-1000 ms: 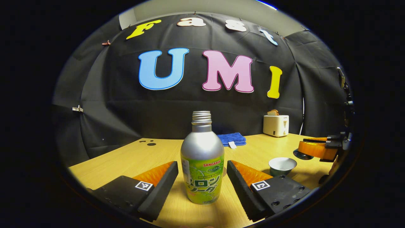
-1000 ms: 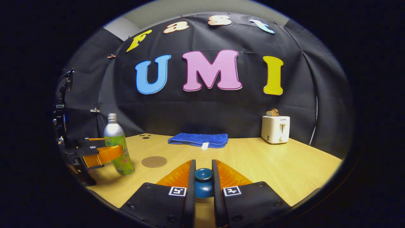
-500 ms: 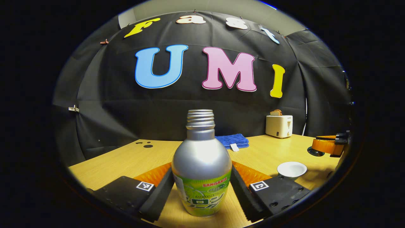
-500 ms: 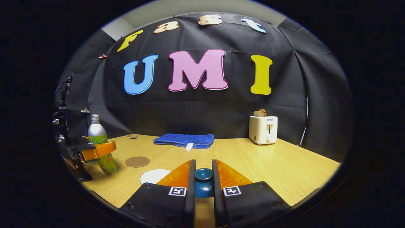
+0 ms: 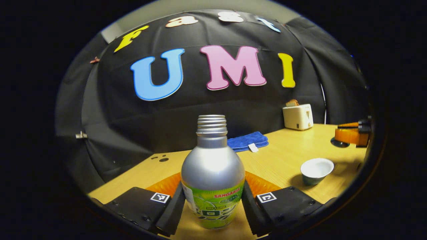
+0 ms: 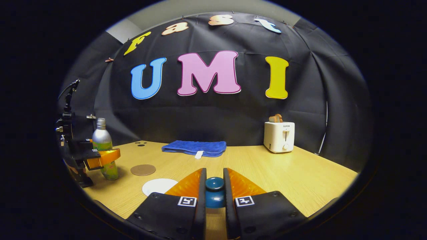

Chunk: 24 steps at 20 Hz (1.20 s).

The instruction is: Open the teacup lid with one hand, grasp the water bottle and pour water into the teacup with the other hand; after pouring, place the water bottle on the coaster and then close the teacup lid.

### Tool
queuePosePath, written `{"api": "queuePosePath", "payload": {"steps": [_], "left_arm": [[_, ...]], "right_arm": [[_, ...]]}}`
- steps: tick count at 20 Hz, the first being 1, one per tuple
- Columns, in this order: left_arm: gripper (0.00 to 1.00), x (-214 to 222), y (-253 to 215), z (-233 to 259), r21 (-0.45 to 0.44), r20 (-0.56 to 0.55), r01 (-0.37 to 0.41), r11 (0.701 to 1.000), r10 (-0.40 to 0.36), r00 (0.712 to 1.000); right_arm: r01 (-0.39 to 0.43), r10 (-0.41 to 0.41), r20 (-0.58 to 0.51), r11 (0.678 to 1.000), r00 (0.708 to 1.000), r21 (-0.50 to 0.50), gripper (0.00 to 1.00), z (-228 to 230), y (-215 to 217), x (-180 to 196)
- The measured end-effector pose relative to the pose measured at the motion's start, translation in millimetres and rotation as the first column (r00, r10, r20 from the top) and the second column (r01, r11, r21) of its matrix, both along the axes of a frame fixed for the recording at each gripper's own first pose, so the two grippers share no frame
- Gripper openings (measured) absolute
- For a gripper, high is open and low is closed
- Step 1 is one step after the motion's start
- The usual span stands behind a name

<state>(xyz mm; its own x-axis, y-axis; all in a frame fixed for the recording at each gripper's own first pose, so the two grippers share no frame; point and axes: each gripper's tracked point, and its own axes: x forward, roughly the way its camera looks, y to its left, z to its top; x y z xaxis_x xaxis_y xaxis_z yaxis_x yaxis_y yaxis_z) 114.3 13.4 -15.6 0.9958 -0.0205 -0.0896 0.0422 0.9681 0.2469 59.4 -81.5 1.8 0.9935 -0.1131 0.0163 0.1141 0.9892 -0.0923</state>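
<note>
Bottle (smooth aluminium) gripped by left tongs | right tongs pinch round lid knob

There was one bottle, one teacup, one lid, one round coaster, one blue towel, one toaster, and two grippers.
</note>
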Motion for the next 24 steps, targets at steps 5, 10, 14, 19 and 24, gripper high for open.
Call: {"api": "queuePosePath", "payload": {"steps": [5,10,14,19,24], "left_arm": [[0.79,6.5,-16.3,21.4,0.324,0.038,0.044,0.945,-0.059,0.998],[0.79,11.2,-47.7,20.9,0.597,0.001,0.134,0.791,-0.168,0.986],[0.79,14.3,-71.8,12.6,0.78,-0.05,0.187,0.597,-0.239,0.97],[0.78,21.5,-82.3,-2.8,0.879,-0.141,0.245,0.41,-0.267,0.953],[0.79,28.4,-86.3,-15.7,0.926,-0.221,0.288,0.242,-0.271,0.937]], "right_arm": [[-0.005,0.005,-0.002,1.0,1.0,0.002,0.27,1.2,-13.8,-0.2],[-0.01,0.01,-0.001,1.0,1.0,0.002,0.27,1.8,-20.2,-2.6],[-0.027,0.027,-0.003,1.0,1.0,0.001,0.27,3.1,-22.2,-3.6],[-0.017,0.017,0.0,1.0,1.0,0.0,0.27,3.4,-31.5,-3.0],[-0.004,0.004,0.003,1.0,1.0,0.0,0.27,6.0,-38.5,-3.6]]}}
